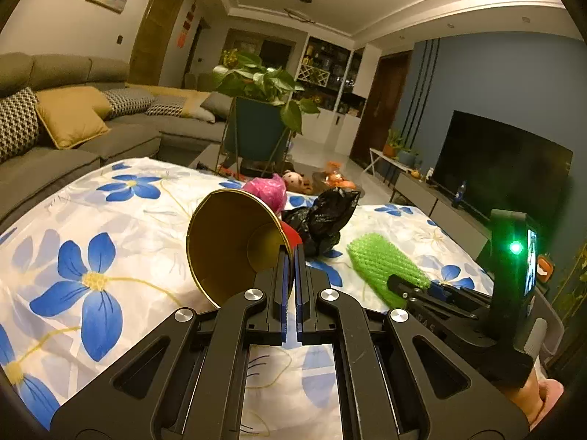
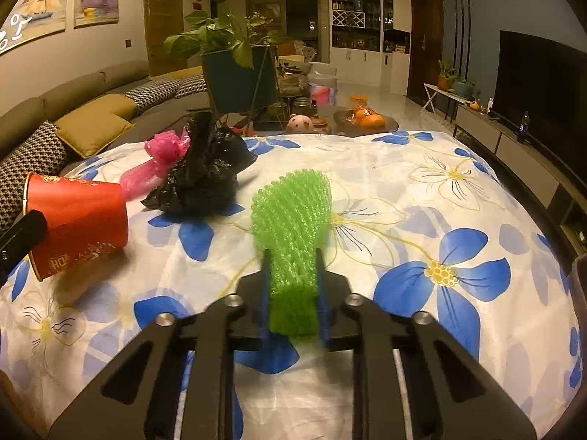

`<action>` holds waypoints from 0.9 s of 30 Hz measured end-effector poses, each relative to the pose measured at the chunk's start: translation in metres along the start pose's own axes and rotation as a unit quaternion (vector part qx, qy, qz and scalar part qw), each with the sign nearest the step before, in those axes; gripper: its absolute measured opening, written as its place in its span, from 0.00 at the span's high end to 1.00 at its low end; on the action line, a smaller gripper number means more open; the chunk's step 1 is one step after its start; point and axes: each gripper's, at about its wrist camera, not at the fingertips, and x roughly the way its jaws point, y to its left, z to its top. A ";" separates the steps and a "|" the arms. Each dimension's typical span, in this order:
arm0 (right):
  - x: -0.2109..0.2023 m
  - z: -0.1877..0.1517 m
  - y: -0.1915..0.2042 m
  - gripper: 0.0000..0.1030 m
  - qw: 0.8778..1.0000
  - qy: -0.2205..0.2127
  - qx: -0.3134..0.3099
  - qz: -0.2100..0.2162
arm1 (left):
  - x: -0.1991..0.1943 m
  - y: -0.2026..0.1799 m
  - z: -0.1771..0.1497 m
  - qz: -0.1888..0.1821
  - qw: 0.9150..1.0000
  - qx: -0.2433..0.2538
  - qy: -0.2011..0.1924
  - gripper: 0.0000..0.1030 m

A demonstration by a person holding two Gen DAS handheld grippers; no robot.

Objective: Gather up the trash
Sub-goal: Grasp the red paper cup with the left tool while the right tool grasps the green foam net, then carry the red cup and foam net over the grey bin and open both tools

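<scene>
- Red paper cup (image 2: 79, 220): gold-lined, held off the bench (image 2: 403, 190) at its rim by the left hand-held gripper (image 1: 291, 256), whose jaws are pinched nearly together on the cup wall; mouth faces the left wrist camera. Gold characters printed on the red outside, too small and tilted to read.
- Pink plastic bag (image 2: 161, 161): crumpled, lying on the flowered cloth, touching the black bag.
- Black plastic bag (image 2: 205, 176): crumpled heap, centre-left, untouched.
- Green foam net sleeve (image 2: 293, 227): clamped at its near end between the fingers of the right hand-held gripper (image 2: 292, 256), jaws part-closed on it; far end fans out over the cloth.
- Step, as judged: both grippers loaded, pick-up stage done for cup and net; pink and black bags left.
- Next move, as judged: carry both items to a bin; none is in view, so its place cannot be told.
- Other writing: large white strokes on the wall picture (image 2: 22, 22), illegible; blue bottle (image 2: 524, 123) label unreadable.
</scene>
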 end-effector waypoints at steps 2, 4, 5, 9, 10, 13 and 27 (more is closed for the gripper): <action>-0.005 0.000 0.002 0.88 1.000 -0.006 -0.006 0.003 | -0.001 0.001 0.000 0.000 1.000 -0.003 0.002 0.97; -0.013 0.000 0.002 0.88 1.000 -0.015 -0.009 0.005 | -0.005 0.000 0.001 -0.001 1.000 -0.006 0.001 0.97; -0.021 -0.001 0.001 0.88 1.000 -0.024 -0.008 0.003 | -0.010 0.000 0.001 -0.001 1.000 -0.006 -0.002 0.97; -0.053 -0.003 -0.011 0.88 0.999 -0.054 -0.001 0.002 | -0.029 -0.003 0.001 0.003 1.000 -0.002 -0.016 0.97; -0.061 -0.004 -0.014 0.88 0.998 -0.060 0.001 0.004 | -0.036 -0.004 0.001 0.004 1.000 -0.001 -0.021 0.97; -0.088 -0.010 -0.021 0.88 0.997 -0.077 0.006 0.012 | -0.053 -0.010 0.001 0.004 0.999 0.002 -0.033 0.97; -0.178 -0.048 -0.059 0.88 0.992 -0.124 0.012 0.008 | -0.096 -0.067 -0.016 -0.038 0.998 0.038 -0.033 0.97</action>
